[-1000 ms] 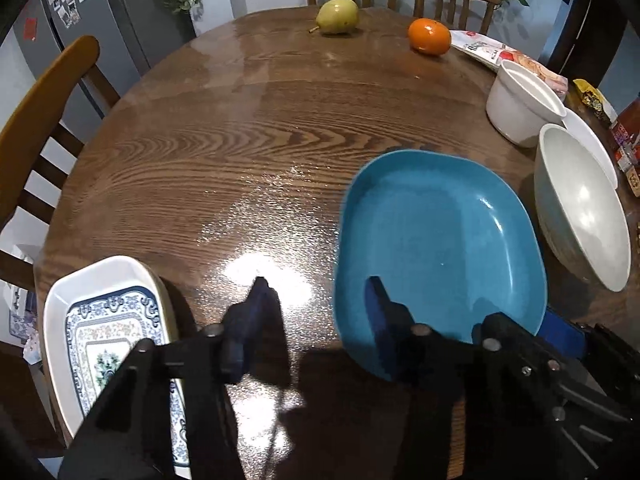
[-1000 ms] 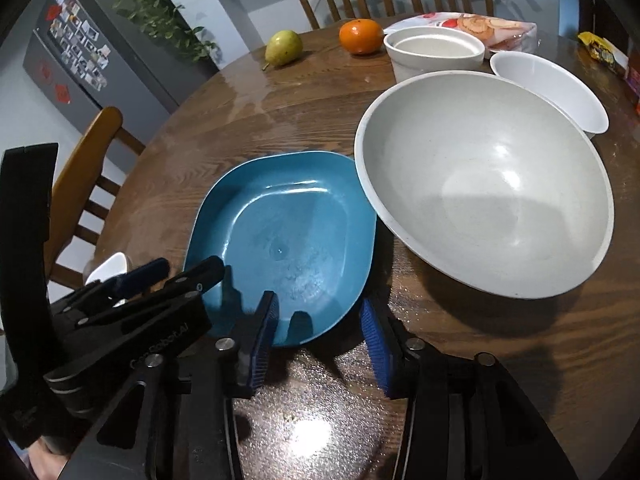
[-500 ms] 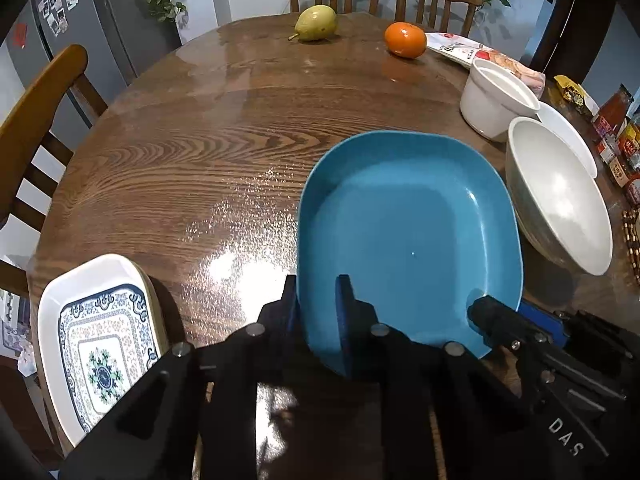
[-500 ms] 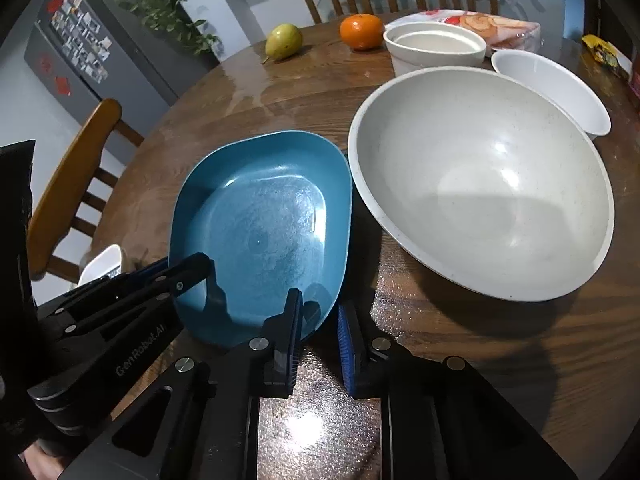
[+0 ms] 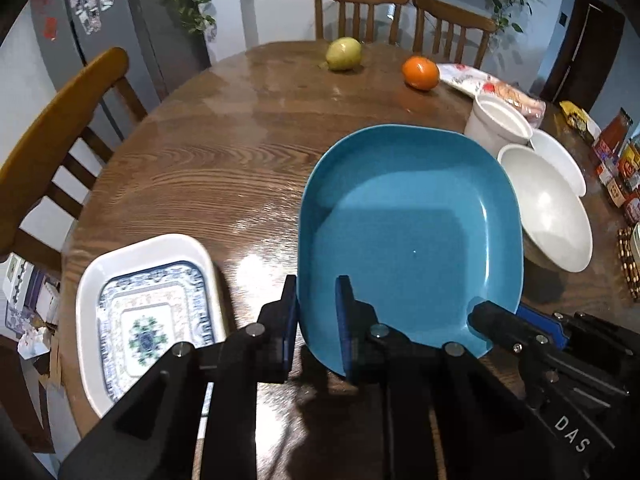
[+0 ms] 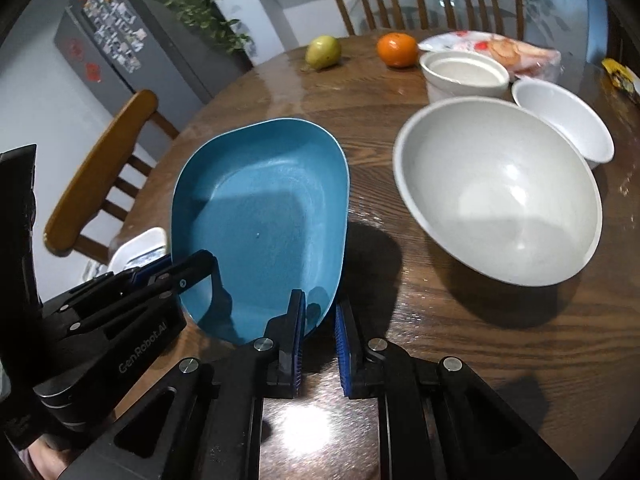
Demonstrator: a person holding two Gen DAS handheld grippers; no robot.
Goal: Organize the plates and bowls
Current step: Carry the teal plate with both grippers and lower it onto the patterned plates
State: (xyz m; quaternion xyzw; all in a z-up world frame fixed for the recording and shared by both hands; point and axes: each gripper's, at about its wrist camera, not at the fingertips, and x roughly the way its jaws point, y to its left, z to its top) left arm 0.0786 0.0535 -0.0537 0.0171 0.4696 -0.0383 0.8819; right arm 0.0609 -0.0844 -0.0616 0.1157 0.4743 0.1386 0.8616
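Observation:
A blue rounded-square plate (image 5: 408,232) hangs slightly above the wooden table (image 5: 224,152), its shadow on the wood beside it. My left gripper (image 5: 316,286) is shut on its near left rim. My right gripper (image 6: 320,304) is shut on the near right corner of the blue plate (image 6: 260,216). A white rectangular plate with a blue pattern (image 5: 148,312) lies at the table's near left edge. A large white bowl (image 6: 496,192) sits right of the blue plate, with a smaller white bowl (image 6: 560,120) and a white ramekin (image 6: 464,74) behind it.
A pear (image 5: 344,54), an orange (image 5: 420,74) and a snack packet (image 5: 492,88) lie at the far side. Wooden chairs (image 5: 60,120) stand left and behind. Jars and packets (image 5: 620,168) crowd the right edge. Bare wood spans the table's left middle.
Both grippers went from open to shut on the blue plate's near rim. The plate then rose off the table with them, and the views pulled back a little.

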